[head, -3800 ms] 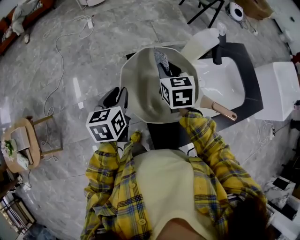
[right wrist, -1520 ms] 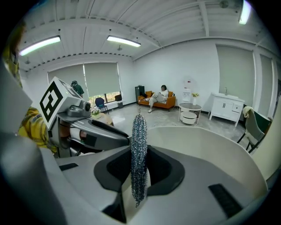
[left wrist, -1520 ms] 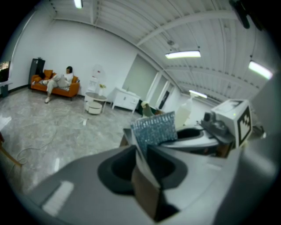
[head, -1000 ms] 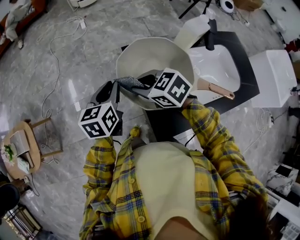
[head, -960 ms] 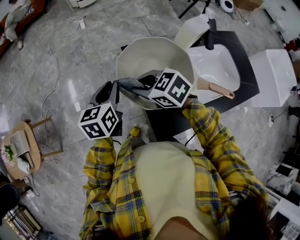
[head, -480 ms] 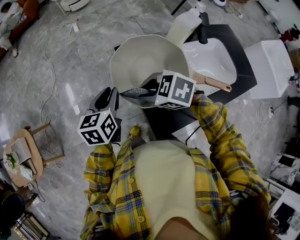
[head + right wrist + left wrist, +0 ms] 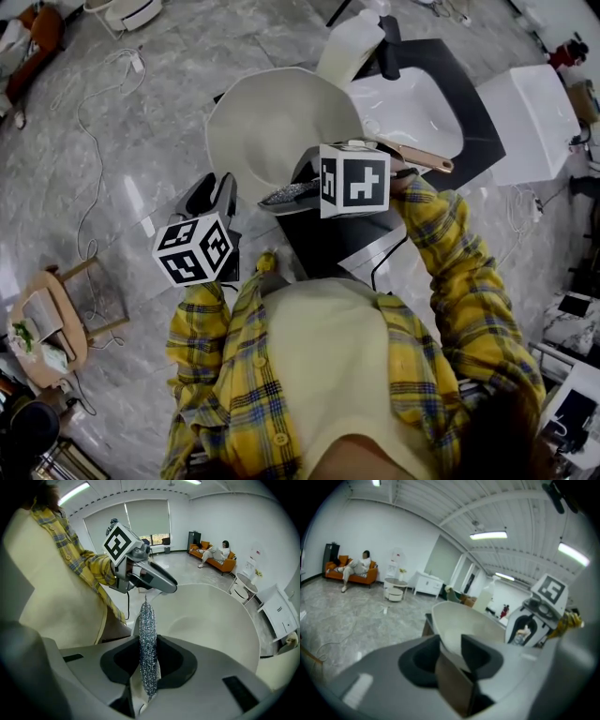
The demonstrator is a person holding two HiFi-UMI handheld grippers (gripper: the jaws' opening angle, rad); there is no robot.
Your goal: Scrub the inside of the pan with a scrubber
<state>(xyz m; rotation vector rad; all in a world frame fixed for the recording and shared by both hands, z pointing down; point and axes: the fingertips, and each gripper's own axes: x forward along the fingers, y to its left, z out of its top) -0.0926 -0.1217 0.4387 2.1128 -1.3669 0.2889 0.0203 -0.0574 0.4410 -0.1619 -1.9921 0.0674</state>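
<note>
The scrubbing seems paused: the fingers of the left gripper (image 7: 450, 644) have just been opening and now stand wide around the rim of the pan (image 7: 272, 122) on the table (image 7: 328, 246), while the right gripper (image 7: 149, 660) pinches the scrubber (image 7: 147, 625) near that rim, so I judge it needs lowering inside next.

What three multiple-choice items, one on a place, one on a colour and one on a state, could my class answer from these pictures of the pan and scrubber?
1. Where is the scrubber? A in the sink; B between the right gripper's jaws; C on the floor.
2. What colour is the handle of the pan? A black; B blue; C copper.
3. How is the pan's inside? A bare; B full of water; C under a lid.
Answers: B, the right gripper view shows the jaws shut on it; C, the head view shows it shiny copper; A, both views show a bare cream surface.
</note>
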